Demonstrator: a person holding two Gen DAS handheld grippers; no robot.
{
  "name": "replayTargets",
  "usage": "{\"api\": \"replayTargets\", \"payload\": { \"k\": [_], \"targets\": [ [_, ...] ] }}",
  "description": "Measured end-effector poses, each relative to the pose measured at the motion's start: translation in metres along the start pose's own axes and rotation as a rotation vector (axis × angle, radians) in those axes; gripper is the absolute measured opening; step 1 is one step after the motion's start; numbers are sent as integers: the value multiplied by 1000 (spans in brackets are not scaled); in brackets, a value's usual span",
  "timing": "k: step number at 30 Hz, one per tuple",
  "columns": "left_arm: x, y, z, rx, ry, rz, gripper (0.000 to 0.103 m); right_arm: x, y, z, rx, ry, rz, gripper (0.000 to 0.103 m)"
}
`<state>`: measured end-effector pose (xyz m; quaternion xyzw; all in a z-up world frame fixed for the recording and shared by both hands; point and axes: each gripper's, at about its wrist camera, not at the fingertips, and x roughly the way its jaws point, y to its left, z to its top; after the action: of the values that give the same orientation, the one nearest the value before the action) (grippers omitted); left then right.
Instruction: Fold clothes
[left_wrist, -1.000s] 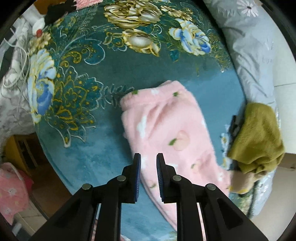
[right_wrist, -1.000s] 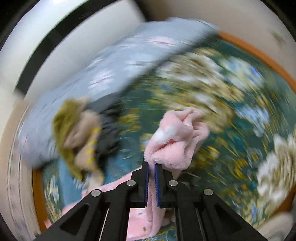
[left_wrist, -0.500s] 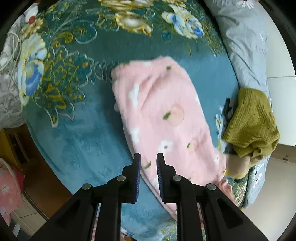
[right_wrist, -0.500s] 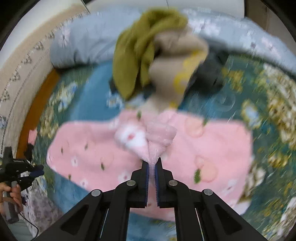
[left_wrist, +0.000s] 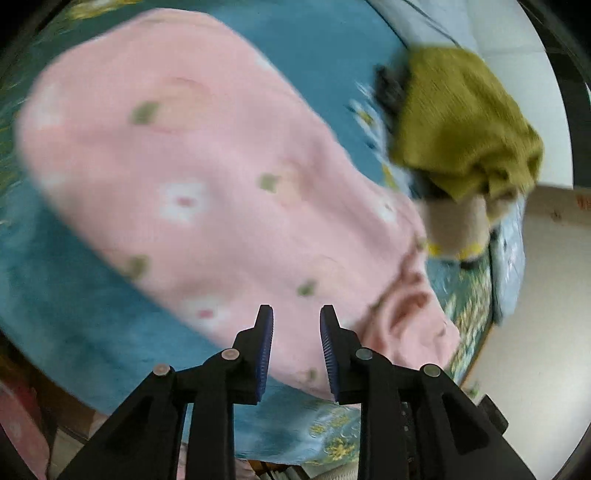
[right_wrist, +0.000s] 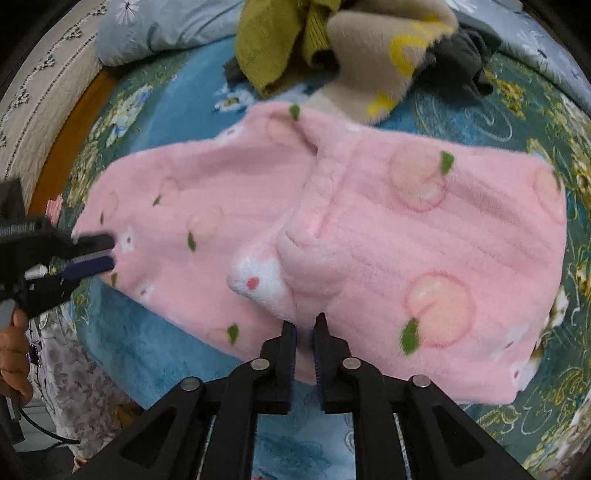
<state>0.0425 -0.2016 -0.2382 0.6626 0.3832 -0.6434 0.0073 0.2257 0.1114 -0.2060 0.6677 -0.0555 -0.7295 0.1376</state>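
Observation:
A pink fleece garment (right_wrist: 424, 229) with peach and flower prints lies flat across the teal floral bedspread (right_wrist: 147, 350). One folded flap (right_wrist: 280, 269) is laid onto its middle. My right gripper (right_wrist: 304, 325) points down at the near edge of that flap. Its jaws are opening, with a little pink cloth in the gap and the pads not pressing it. In the left wrist view the same garment (left_wrist: 192, 177) fills the blurred frame. My left gripper (left_wrist: 296, 314) hovers over its near edge, jaws opening, nothing gripped. In the right wrist view the left gripper (right_wrist: 99, 253) sits at the garment's left end.
A heap of clothes lies beyond the garment: an olive knit (right_wrist: 273, 48), a beige fleece with yellow marks (right_wrist: 388, 55) and a dark grey piece (right_wrist: 461, 55). A grey-blue quilt (right_wrist: 159, 26) runs behind it. The bed's wooden edge (right_wrist: 70, 136) is at left, where a hand (right_wrist: 14, 354) holds the left tool.
The right gripper swung down and laid the pink flap onto the garment, then its jaws parted. The left gripper moved along the garment to its near edge and opened wider.

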Motion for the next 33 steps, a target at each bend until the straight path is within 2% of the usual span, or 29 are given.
{"api": "replayTargets", "payload": {
  "k": [2, 4, 7, 13, 15, 19, 23, 30, 33],
  "targets": [
    [12, -19, -1, 38, 24, -18, 27, -3, -4, -3, 3, 14, 39, 48],
    [22, -36, -4, 59, 37, -43, 29, -11, -11, -5, 17, 4, 54, 56],
    [38, -59, -10, 97, 65, -80, 33, -26, -30, -7, 69, -31, 27, 57],
    [80, -98, -31, 207, 172, -128, 35, -43, -93, -13, 302, -60, -21, 57],
    [95, -111, -42, 286, 208, -105, 35, -44, -106, -19, 338, -54, -41, 57],
    [115, -124, -54, 415, 207, -11, 39, -41, -114, -29, 352, -27, -59, 57],
    [132, -120, -54, 403, 232, 35, 39, -34, -116, -36, 356, -2, -59, 57],
    [132, -108, -47, 300, 216, -2, 40, -31, -121, -37, 367, 16, -54, 57],
    [132, -116, -50, 340, 208, 8, 38, -34, -125, -33, 380, 11, -49, 57]
  ]
}}
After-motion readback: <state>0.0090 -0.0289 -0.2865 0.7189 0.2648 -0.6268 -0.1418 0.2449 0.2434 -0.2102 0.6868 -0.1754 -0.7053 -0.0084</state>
